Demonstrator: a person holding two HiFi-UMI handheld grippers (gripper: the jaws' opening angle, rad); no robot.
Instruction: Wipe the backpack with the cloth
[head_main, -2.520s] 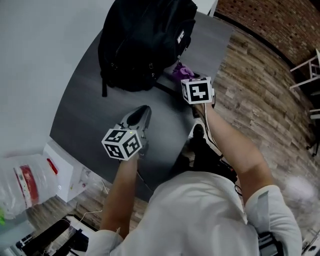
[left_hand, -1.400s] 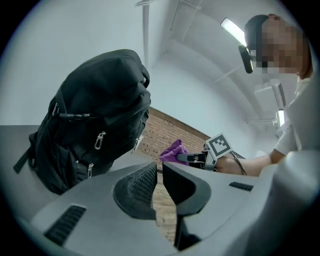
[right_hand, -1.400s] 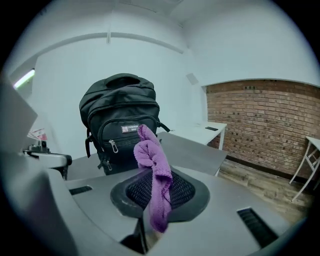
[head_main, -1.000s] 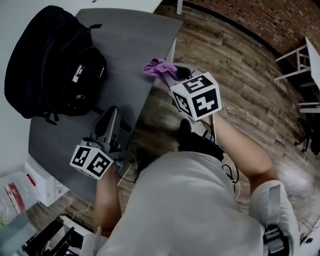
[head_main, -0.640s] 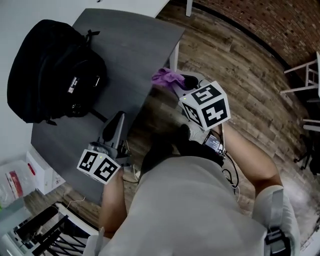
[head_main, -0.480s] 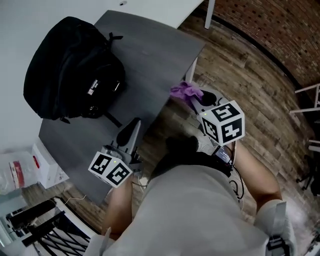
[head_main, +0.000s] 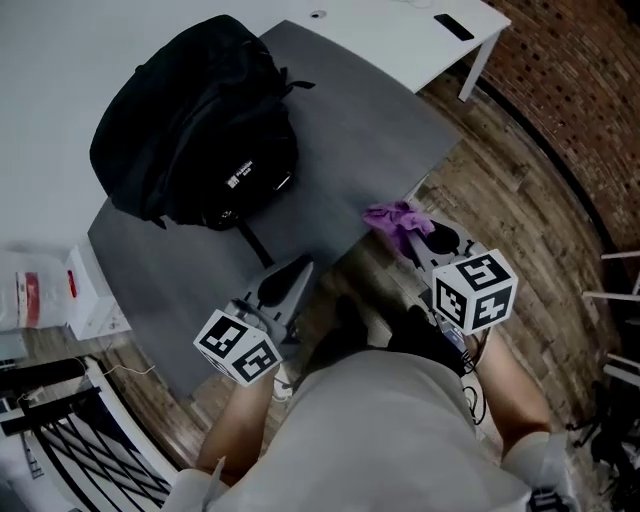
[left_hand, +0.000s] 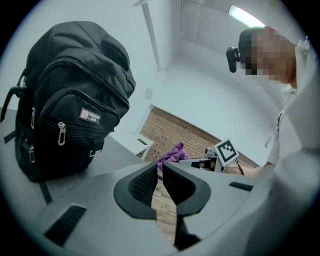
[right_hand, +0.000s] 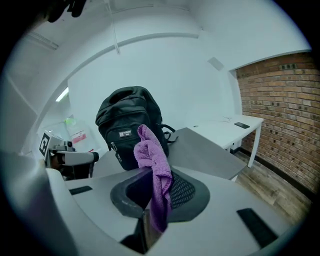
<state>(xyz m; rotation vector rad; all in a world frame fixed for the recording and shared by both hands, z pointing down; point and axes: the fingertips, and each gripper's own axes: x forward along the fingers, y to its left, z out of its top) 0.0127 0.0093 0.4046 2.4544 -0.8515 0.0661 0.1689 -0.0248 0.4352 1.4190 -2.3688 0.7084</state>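
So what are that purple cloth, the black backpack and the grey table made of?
Cloth: looks like soft microfibre or terry, matte purple, with a fuzzy nap and limp folds.
Backpack: probably woven nylon or polyester, matte black with a faint sheen, metal-looking zipper pulls.
Table: dark grey, matte, faint wood-grain streaks; likely laminate, though that's unsure.

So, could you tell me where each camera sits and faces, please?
Head view: on the person's head, looking steeply down at table, backpack, left gripper and right gripper; forearms and torso show.
Left gripper view: on that gripper, looking along shut, empty jaws past the backpack toward the right gripper; torso at right.
Right gripper view: on that gripper, jaws shut on the cloth, facing the backpack.
Shared: both gripper views show the backpack.
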